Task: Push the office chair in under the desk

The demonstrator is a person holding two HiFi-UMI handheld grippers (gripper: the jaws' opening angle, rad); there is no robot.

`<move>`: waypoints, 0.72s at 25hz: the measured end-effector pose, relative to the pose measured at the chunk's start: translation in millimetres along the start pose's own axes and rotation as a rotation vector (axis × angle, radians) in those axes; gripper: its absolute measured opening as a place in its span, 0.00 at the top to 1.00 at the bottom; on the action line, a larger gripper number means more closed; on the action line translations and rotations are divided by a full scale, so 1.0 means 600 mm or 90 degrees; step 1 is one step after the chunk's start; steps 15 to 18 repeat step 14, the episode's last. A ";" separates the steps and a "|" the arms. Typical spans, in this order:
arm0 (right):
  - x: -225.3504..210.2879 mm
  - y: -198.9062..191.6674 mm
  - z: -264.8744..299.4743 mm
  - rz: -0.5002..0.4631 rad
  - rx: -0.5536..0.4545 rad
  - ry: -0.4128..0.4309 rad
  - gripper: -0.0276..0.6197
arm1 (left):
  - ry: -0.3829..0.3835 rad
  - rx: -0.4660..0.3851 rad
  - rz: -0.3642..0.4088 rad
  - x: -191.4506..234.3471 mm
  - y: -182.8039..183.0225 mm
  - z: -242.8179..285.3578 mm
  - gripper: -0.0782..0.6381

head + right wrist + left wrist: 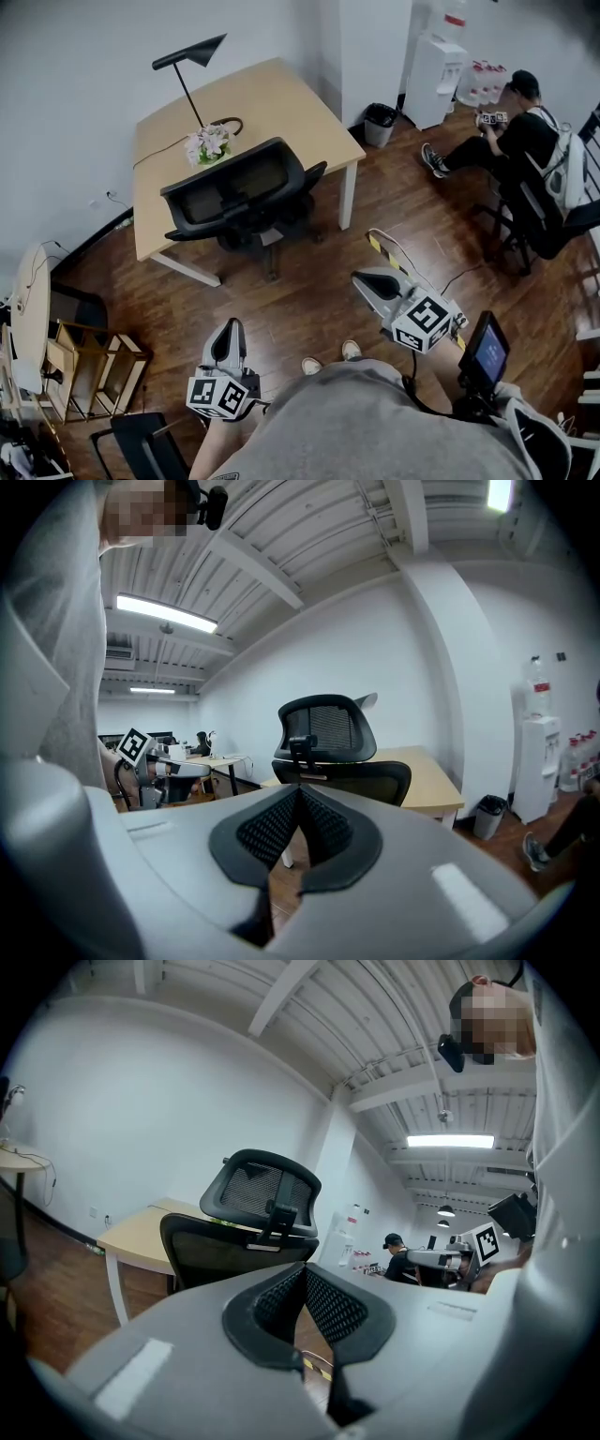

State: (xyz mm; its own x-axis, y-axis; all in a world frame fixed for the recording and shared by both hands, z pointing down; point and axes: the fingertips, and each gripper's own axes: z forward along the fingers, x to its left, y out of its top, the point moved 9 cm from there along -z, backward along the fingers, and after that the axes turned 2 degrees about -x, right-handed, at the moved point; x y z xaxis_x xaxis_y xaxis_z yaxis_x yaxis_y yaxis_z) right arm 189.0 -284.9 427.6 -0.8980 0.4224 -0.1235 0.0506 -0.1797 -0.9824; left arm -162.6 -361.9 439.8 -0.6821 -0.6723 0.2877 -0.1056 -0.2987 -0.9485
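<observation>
Facing you across the wood floor, the black mesh-backed office chair stands at the near edge of the light wooden desk, backrest toward you and well apart from both tools. Your left gripper and right gripper have their jaws pressed together on nothing (the right reaches further forward). The push probably runs straight ahead, against that backrest.
</observation>
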 end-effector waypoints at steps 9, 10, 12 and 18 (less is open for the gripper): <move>-0.026 0.004 0.000 0.001 0.005 0.018 0.95 | 0.024 0.000 -0.011 -0.016 -0.005 0.010 0.89; -0.032 0.003 0.000 0.001 0.005 0.020 0.95 | 0.028 0.000 -0.012 -0.018 -0.006 0.014 0.89; -0.044 0.003 0.002 0.001 0.006 0.023 0.95 | 0.035 0.001 -0.012 -0.023 -0.003 0.024 0.89; -0.056 0.003 0.003 0.002 0.005 0.027 0.95 | 0.043 0.001 -0.011 -0.028 0.000 0.033 0.89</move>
